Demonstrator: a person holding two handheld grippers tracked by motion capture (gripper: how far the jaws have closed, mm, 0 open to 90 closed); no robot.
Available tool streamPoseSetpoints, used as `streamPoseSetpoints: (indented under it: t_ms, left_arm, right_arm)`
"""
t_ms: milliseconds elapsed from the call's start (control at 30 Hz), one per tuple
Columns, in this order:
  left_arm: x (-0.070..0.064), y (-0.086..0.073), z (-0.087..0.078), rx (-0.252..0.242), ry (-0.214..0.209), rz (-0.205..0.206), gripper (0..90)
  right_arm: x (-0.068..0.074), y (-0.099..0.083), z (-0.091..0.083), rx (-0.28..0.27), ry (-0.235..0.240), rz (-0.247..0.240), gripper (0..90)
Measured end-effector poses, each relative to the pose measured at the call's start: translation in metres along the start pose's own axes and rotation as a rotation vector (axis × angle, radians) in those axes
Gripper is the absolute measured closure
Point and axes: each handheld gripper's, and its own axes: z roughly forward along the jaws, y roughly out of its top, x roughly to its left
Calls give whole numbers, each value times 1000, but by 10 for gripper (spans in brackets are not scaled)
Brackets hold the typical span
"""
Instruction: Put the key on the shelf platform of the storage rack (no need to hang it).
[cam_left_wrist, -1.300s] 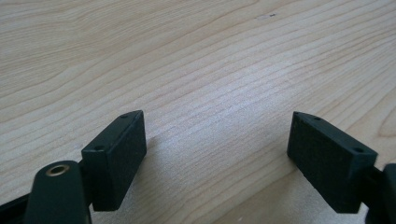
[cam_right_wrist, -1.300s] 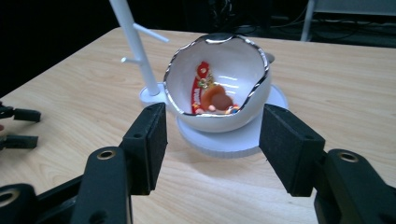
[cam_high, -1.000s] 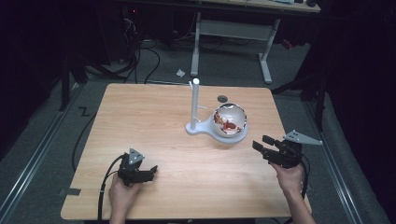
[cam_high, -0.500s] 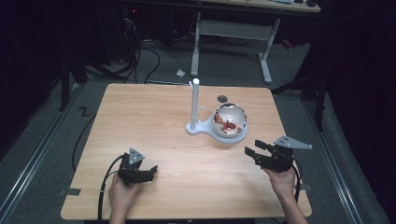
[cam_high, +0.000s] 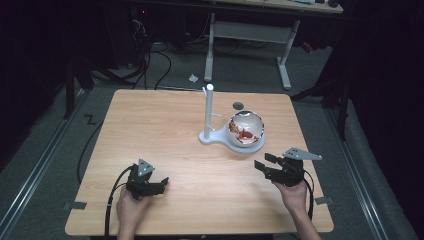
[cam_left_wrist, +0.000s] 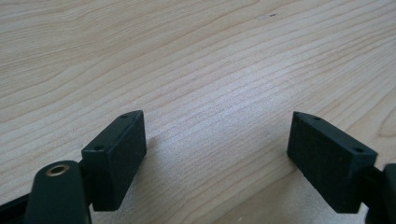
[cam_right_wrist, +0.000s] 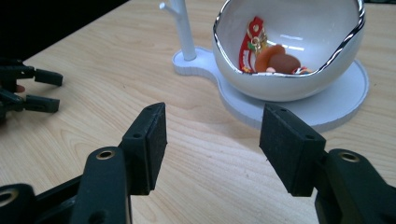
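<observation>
Bowl (cam_high: 245, 129) on white stand base (cam_high: 218, 138) at desk (cam_high: 160, 125) centre-right, trinkets (cam_right_wrist: 266, 53) inside, right gripper (cam_high: 267, 169) near it with jaws released, left gripper (cam_high: 159, 184) well apart, jaws released, nothing held.

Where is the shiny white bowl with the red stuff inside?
The bowl sits on the round plate of the white stand, right of its pole, toward the table's far right in the high view. The right gripper is nearest, open in front of it.
</observation>
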Motion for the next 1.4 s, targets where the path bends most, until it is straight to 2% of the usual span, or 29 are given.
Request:
streamPoseSetpoints:
  t_ms: [433, 1000, 1400]
  left_arm:
    - [0, 0, 0, -1, 0, -1, 199]
    - [0, 0, 0, 1, 1, 1, 199]
    - [0, 0, 0, -1, 1, 1, 199]
  right_arm:
    - [8, -9, 22, 51, -4, -27, 425]
    - [13, -24, 40, 115, -13, -60, 433]
    - [17, -31, 54, 137, -30, -103, 429]
